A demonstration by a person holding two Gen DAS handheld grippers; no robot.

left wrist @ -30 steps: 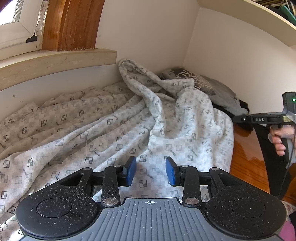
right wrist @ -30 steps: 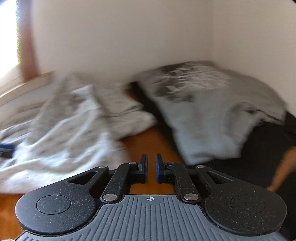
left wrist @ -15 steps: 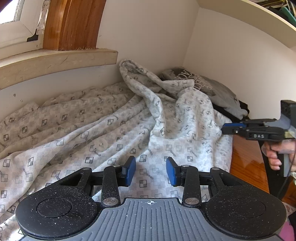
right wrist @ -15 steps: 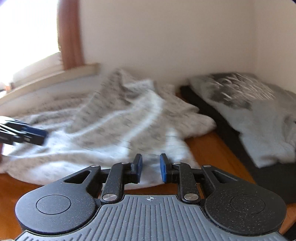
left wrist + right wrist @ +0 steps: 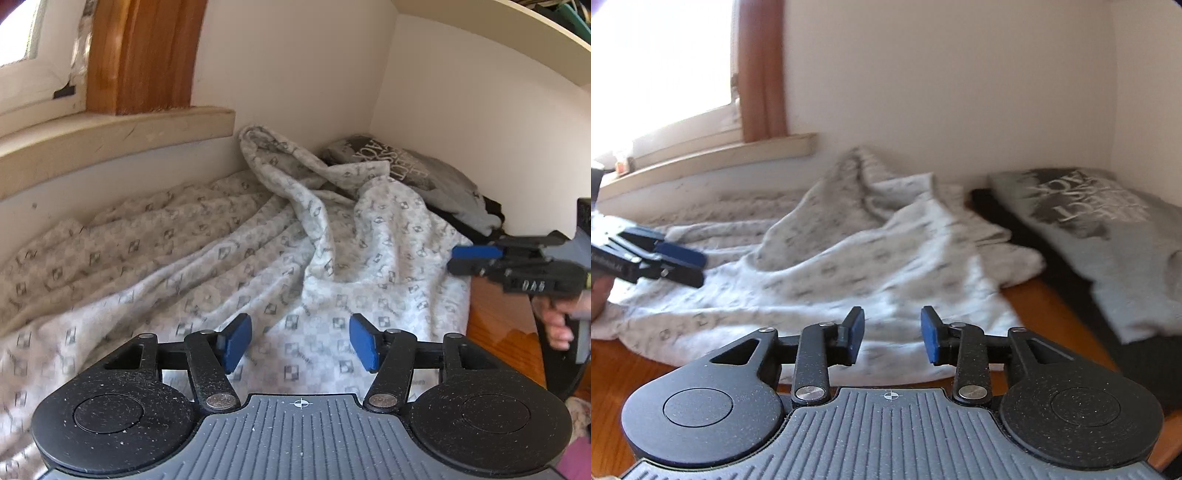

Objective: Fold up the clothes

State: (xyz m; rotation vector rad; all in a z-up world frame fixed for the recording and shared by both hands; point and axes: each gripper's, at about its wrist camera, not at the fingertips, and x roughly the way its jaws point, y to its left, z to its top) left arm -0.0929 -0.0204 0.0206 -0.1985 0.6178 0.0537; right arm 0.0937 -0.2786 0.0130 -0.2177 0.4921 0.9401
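Currently both jaws have just been opening and grasp nothing: the left gripper [image 5: 301, 341] hangs over the patterned garment [image 5: 207, 258], the right gripper [image 5: 892, 334] at its near hem. The garment lies crumpled on the wooden surface [image 5: 1052, 310]; judged light, limp, non-fragile. Pinch hem corners. No containers visible.

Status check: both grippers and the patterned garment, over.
Left gripper and right gripper just opening, nothing between fingers. Patterned garment rumpled, unfolded on wooden surface. Grey printed shirt lies beside it.
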